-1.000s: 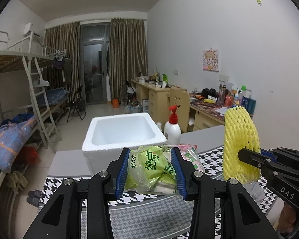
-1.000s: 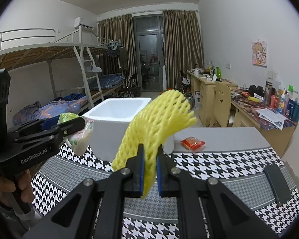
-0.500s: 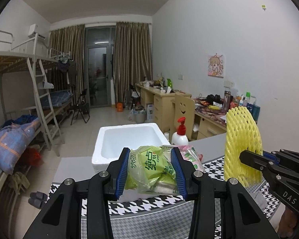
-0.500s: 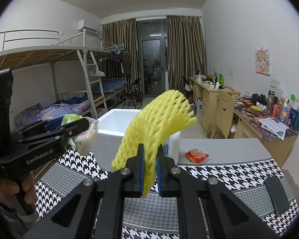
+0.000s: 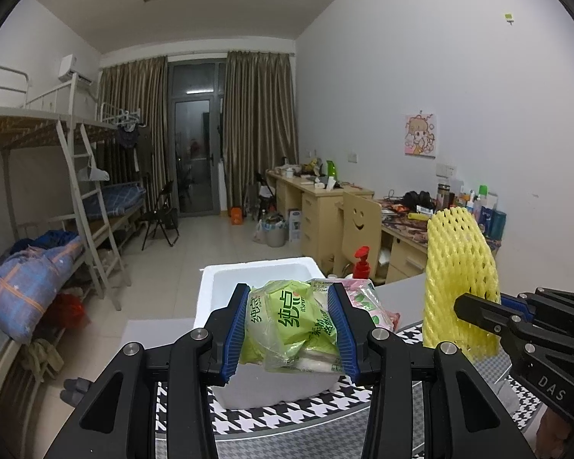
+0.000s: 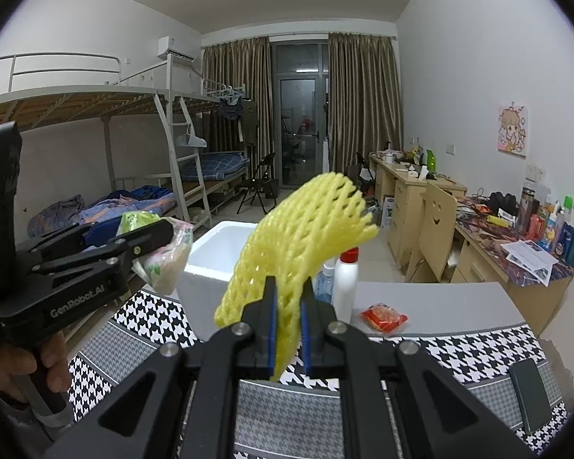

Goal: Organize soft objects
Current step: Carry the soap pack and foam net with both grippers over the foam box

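My left gripper point(image 5: 289, 329) is shut on a green tissue pack point(image 5: 287, 325) with a pink pack point(image 5: 367, 302) bundled behind it, held above the near edge of the white foam box point(image 5: 218, 287). My right gripper point(image 6: 288, 329) is shut on a yellow foam net sleeve point(image 6: 306, 229), held upright over the table. In the right wrist view the left gripper point(image 6: 149, 237) with its packs point(image 6: 168, 260) is left of the foam box point(image 6: 214, 252). In the left wrist view the sleeve point(image 5: 455, 279) and the right gripper point(image 5: 478, 308) are at the right.
A white pump bottle with a red cap point(image 6: 344, 287) stands right of the box. A small red packet point(image 6: 382, 315) lies on the grey table part. A dark phone point(image 6: 528, 394) lies on the houndstooth cloth point(image 6: 459, 348) at the right. Desks, a chair and bunk beds stand behind.
Both grippers have risen with their loads, and the foam box now sits lower in both views. The grips are unchanged.
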Available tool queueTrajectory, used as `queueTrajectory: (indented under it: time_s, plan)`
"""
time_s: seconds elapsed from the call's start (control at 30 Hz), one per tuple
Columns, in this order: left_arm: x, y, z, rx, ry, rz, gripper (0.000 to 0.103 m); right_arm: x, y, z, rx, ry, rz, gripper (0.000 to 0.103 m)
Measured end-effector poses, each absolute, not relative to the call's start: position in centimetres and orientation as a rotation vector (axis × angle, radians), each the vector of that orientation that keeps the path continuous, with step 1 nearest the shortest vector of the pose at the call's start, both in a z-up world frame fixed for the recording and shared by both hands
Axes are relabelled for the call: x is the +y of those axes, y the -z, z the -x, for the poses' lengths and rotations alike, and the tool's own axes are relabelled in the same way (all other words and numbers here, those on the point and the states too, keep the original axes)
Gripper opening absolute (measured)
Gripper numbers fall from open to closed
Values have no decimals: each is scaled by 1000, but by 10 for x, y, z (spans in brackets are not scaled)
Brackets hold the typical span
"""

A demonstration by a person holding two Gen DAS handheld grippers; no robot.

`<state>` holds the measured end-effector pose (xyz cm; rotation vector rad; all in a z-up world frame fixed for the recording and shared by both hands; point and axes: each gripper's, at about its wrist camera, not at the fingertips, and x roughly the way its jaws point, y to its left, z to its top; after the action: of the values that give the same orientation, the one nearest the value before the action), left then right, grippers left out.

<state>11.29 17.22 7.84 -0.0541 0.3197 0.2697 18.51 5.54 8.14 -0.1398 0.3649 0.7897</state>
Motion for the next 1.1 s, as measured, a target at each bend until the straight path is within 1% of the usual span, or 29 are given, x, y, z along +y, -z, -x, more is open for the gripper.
queueTrajectory:
  time_s: [0.3, 1.1]
  plan:
    - [182, -86, -126, 316, -289, 54, 44, 69, -89, -193, 350, -791, 165, 13]
    - [202, -84, -156, 357, -334, 67, 44, 91, -94, -216, 389, -803, 160, 13]
